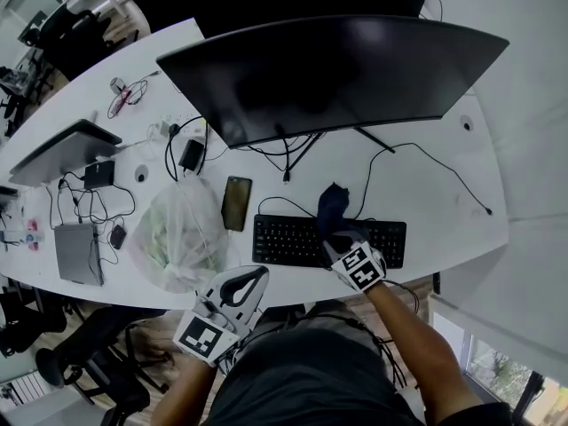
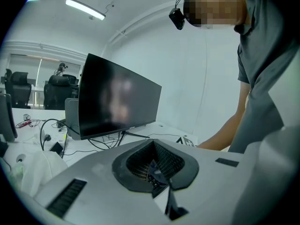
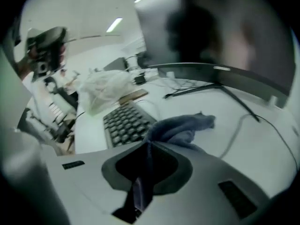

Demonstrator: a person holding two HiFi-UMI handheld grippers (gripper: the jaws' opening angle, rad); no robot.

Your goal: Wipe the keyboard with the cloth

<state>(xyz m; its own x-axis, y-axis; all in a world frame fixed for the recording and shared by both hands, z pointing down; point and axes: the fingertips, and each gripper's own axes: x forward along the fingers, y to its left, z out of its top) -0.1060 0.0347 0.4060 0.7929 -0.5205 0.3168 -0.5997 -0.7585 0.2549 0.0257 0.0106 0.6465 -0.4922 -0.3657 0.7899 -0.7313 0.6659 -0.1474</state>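
Note:
A black keyboard (image 1: 293,240) lies on the white desk (image 1: 444,220) in front of the monitor. A dark blue cloth (image 1: 333,204) is bunched on the keyboard's middle, reaching onto the desk behind it. My right gripper (image 1: 337,240) points steeply down over the keys and is shut on the cloth's near end. In the right gripper view the cloth (image 3: 183,128) runs from between the jaws of my right gripper (image 3: 149,144) out beside the keyboard (image 3: 124,123). My left gripper (image 1: 257,278) hangs at the desk's front edge, left of the keyboard, and is shut with nothing in it. In its own view, my left gripper (image 2: 152,146) faces the monitor.
A wide dark monitor (image 1: 328,74) stands behind the keyboard, with cables trailing from it. A phone (image 1: 236,202) and a clear plastic bag (image 1: 182,233) lie left of the keyboard. Farther left are a laptop (image 1: 67,149), a silver box (image 1: 78,253) and tangled cords.

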